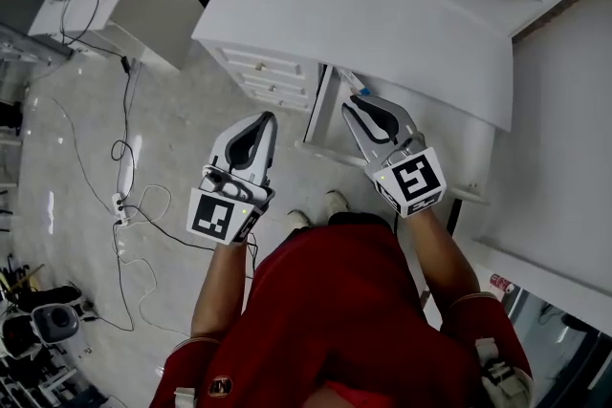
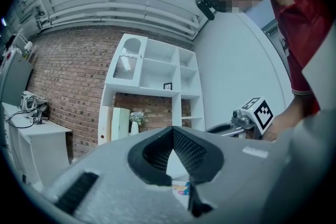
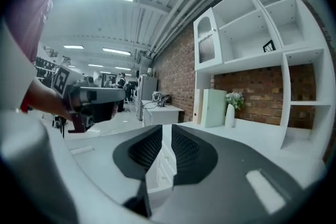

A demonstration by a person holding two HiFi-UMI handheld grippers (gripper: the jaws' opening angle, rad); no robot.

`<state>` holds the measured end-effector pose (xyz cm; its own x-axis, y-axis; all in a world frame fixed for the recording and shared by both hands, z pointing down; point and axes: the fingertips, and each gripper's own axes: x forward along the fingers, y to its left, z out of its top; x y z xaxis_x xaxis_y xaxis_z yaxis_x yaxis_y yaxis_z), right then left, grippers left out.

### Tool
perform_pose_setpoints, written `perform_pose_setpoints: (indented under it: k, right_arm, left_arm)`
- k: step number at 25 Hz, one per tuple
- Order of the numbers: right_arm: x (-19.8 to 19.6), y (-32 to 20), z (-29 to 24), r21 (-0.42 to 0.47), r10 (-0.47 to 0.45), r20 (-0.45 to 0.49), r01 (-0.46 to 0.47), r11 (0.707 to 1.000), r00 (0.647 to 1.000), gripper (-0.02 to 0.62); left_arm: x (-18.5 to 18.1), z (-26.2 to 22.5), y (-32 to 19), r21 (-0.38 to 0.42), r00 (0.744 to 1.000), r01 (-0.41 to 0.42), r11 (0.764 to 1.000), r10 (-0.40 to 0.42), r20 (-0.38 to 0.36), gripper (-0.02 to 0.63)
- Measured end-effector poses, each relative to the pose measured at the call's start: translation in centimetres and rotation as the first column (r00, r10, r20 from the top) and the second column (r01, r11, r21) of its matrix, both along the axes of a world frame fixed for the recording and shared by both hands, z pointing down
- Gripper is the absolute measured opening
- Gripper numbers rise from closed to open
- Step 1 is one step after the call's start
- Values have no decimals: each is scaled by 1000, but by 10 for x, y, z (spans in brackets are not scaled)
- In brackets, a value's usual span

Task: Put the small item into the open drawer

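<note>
L gripper (image 1: 269, 119) clenched empty over open floor (image 1: 182, 110); R gripper (image 1: 352, 107), slightly parted, empty, beside desk (image 1: 382, 14) edge.

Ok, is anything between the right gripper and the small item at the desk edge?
Nothing visible does. The right gripper is right beside the small item at the desk front edge, jaws slightly apart and empty, with no object between them.
</note>
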<state>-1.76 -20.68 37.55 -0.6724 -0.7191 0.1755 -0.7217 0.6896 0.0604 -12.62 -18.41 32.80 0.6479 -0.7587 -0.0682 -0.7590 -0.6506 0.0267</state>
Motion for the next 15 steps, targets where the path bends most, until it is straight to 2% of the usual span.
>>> perform_pose_setpoints:
  k: [7,15]
  right_arm:
    - [-32,37,-43,79,-70,87,64,995,994,16]
    - [-45,58,-57,102,-91,126,78,992,988,12]
  left_arm:
    - [9,-16,16,32,999,-53,998,53,-6,-2]
    - [9,-22,31,46,997,-72,996,72,-6,-2]
